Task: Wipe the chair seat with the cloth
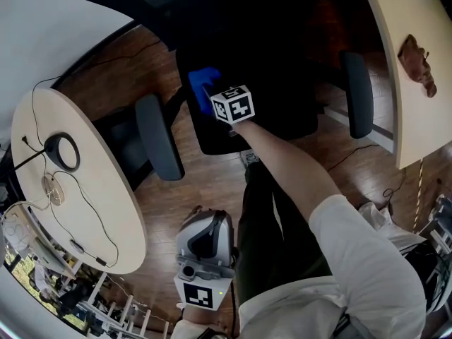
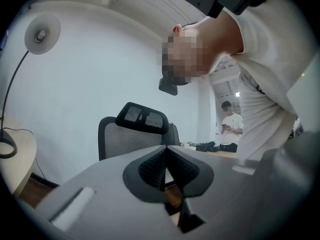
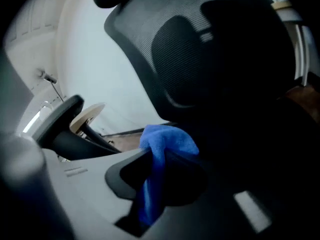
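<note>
In the head view a black office chair stands ahead, and its dark seat point(image 1: 282, 97) lies between two grey armrests point(image 1: 159, 136). A bright blue cloth point(image 1: 203, 87) rests on the seat's left part. My right gripper point(image 1: 212, 96) is shut on it, under its marker cube. The right gripper view shows the cloth point(image 3: 162, 144) bunched between the jaws of that gripper point(image 3: 157, 156), with the mesh backrest point(image 3: 200, 59) close above. My left gripper point(image 1: 205, 246) hangs low by the person's leg, away from the chair. Its jaws point(image 2: 165, 166) are shut on nothing and point upward.
A round light table point(image 1: 106, 210) with a ring lamp point(image 1: 63, 152) and cables stands at left. Another table edge point(image 1: 395, 83) with a brown rag point(image 1: 418, 55) is at right. The floor is wood. The left gripper view shows a second mesh chair point(image 2: 132, 129) and a standing person point(image 2: 230, 129) far off.
</note>
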### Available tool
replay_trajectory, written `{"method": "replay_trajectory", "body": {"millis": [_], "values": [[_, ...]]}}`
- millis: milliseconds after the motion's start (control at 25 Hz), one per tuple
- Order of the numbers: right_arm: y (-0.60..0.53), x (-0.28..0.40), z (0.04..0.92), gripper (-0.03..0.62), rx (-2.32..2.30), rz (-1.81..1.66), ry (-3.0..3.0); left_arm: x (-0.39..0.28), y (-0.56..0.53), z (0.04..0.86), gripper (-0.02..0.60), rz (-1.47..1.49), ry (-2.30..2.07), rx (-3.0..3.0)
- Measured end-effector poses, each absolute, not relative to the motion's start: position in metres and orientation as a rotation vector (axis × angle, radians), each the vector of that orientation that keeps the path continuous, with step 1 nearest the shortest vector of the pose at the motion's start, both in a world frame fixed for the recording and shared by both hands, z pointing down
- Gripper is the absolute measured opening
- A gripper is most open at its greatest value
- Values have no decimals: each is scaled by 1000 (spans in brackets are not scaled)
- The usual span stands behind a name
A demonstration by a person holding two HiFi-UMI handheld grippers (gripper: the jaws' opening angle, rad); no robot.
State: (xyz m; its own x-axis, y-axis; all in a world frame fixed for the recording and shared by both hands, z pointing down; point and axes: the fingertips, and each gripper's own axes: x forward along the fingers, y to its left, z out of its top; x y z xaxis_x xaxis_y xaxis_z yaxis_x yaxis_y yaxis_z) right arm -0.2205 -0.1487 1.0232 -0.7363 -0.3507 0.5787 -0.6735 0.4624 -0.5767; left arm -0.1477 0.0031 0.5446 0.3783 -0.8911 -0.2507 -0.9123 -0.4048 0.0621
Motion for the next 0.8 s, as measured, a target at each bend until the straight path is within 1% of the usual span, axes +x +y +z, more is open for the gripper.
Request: {"method": "replay_trajectory", "body": {"millis": [120,200,280,400,680,800], "values": [[-110,-275,1052,71,779,1181,-2263,-151,5,552,55,381,1686,-2519],[-110,-280,1059,69,801,1167,-2255,-156,9,558,55,377,1699,-2518],[-119,-261,1063,69,832,1142,-2255,-163,15,560,55,368,1705,-2517],[-141,-193,1077,69,907,1095,-2197,-167,18,559,55,362,1702,-2520],[-199,45,1083,69,1278,1050,-1937,-149,7,542,55,442,1646,-2541],[-204,102,1081,69,1359,1058,-1872,-137,5,543,55,454,1611,-2560]]}}
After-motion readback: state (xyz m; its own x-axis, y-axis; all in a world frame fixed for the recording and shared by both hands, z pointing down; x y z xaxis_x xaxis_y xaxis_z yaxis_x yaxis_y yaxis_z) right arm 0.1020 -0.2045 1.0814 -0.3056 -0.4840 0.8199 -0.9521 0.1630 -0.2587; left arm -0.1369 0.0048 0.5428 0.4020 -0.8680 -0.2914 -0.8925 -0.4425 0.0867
